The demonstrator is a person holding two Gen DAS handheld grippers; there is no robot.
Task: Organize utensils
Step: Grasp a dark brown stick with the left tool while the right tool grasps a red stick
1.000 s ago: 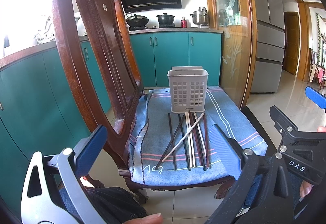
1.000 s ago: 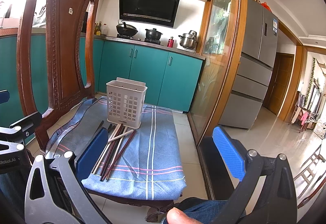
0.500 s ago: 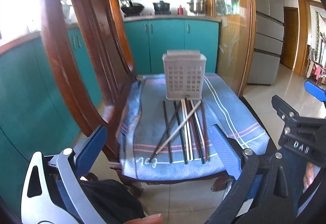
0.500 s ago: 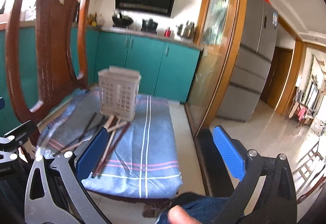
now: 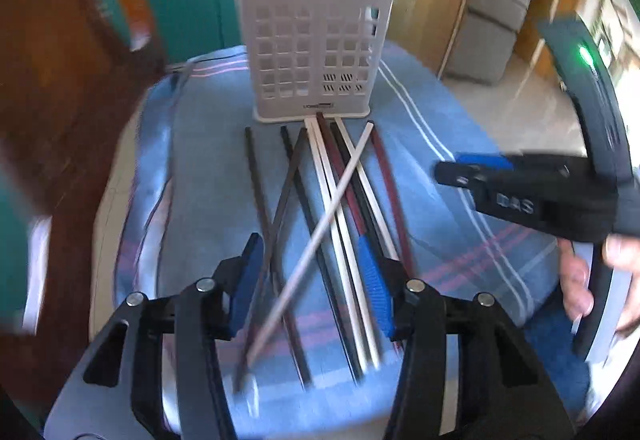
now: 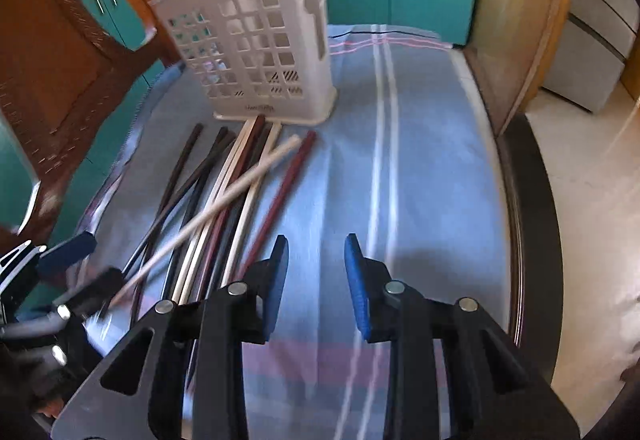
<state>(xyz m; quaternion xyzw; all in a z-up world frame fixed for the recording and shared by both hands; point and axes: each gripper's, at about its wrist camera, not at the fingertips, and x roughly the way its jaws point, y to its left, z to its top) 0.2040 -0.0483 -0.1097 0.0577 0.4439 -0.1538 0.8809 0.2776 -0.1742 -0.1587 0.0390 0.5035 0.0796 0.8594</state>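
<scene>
Chopsticks point(image 5: 340, 208) lie on the blue cloth point(image 5: 200, 180) in a fan, long axes running near-to-far toward the white basket point(image 5: 312, 52), directly under the left gripper point(image 5: 312, 288), half-open and empty; right gripper point(image 6: 316, 276), part-open and empty, sits right of them.

Bright daylight, motion blur, strong fisheye edge distortion

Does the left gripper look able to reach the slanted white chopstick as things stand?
Probably yes: the left gripper is open, its fingers straddling the slanted white chopstick, which lies on top of the other chopsticks with nothing covering it.
</scene>
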